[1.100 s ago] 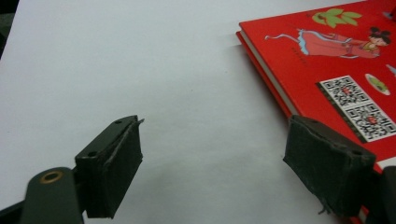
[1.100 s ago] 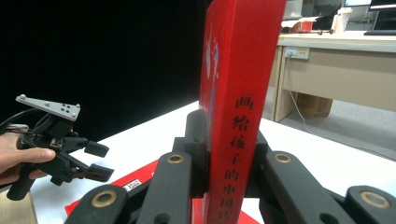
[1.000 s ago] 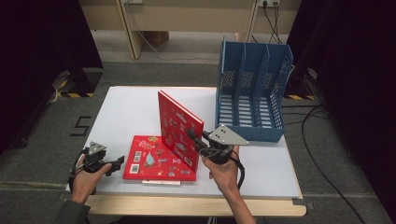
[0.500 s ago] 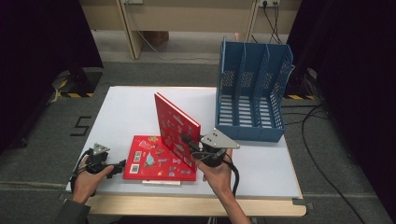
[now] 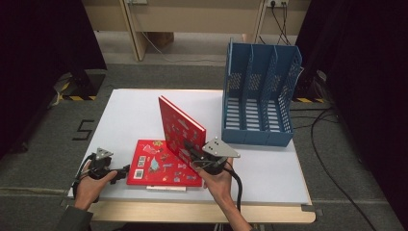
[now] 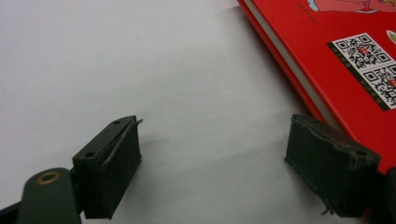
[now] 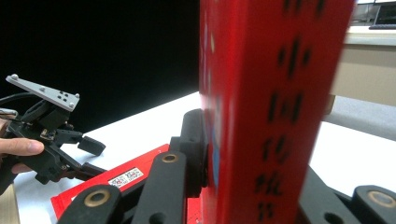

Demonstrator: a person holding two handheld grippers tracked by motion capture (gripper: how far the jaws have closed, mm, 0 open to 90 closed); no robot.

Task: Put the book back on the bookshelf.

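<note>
A red book [image 5: 180, 127] stands upright on its edge at the middle of the white table [image 5: 130, 115], spine toward me, with my right gripper [image 5: 190, 153] shut on its near lower corner. In the right gripper view the book's spine [image 7: 271, 107] sits between the jaws, and the left pad [image 7: 198, 144] presses its cover. A second red book [image 5: 159, 166] lies flat by the front edge, its back cover with QR codes [image 6: 345, 60] facing up. My left gripper [image 5: 126, 169] rests on the table just left of it, open [image 6: 212, 154], with bare table between the pads.
A blue file rack [image 5: 260, 96] with several upright slots stands at the table's right rear, just beyond the upright book. Cables trail on the floor to the right. A wooden bench stands behind the table.
My right hand has sunk a little and drawn toward the front edge, carrying the upright book with it. The left gripper and the flat book have stayed put.
</note>
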